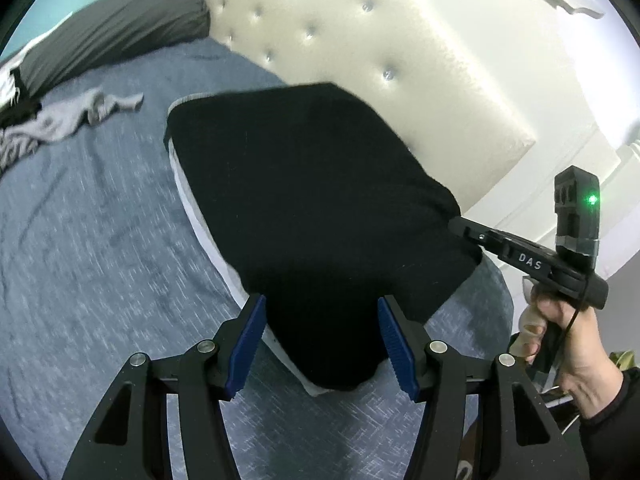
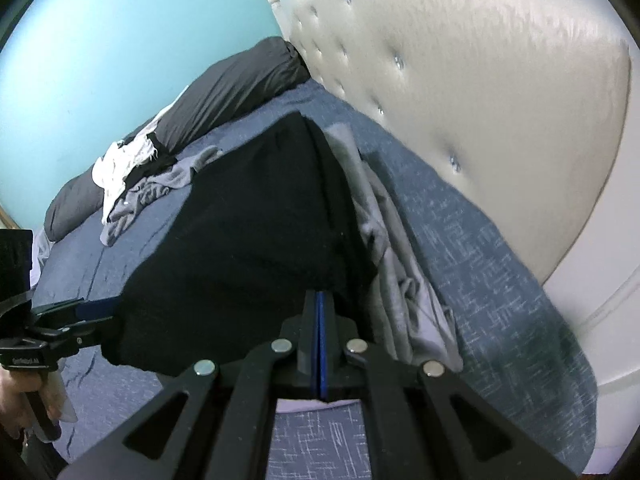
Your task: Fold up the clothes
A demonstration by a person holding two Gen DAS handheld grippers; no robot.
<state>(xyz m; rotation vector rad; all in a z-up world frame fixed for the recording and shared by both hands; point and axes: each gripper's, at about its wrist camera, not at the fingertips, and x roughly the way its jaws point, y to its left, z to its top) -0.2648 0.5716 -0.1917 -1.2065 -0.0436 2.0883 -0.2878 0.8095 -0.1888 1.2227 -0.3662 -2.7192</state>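
A folded black garment (image 1: pixel 320 200) lies on the blue bedspread (image 1: pixel 100 260), on top of a light grey garment (image 2: pixel 400 264) whose edge shows along its side. My left gripper (image 1: pixel 322 340) is open, its blue pads (image 1: pixel 248 344) standing either side of the black garment's near end without holding it. In the left wrist view my right gripper (image 1: pixel 458 224), held by a hand (image 1: pixel 568 344), comes in from the right and pinches the garment's right corner. The right wrist view shows the right gripper (image 2: pixel 320 298) shut on the black garment (image 2: pixel 248 240). The left gripper (image 2: pixel 92 312) sits at its left corner.
A loose pile of grey, white and black clothes (image 2: pixel 136 176) lies further up the bed beside dark grey pillows (image 1: pixel 112 28). A cream tufted headboard (image 1: pixel 360 40) runs close along the right side of the garment. The wall (image 2: pixel 120 40) behind is teal.
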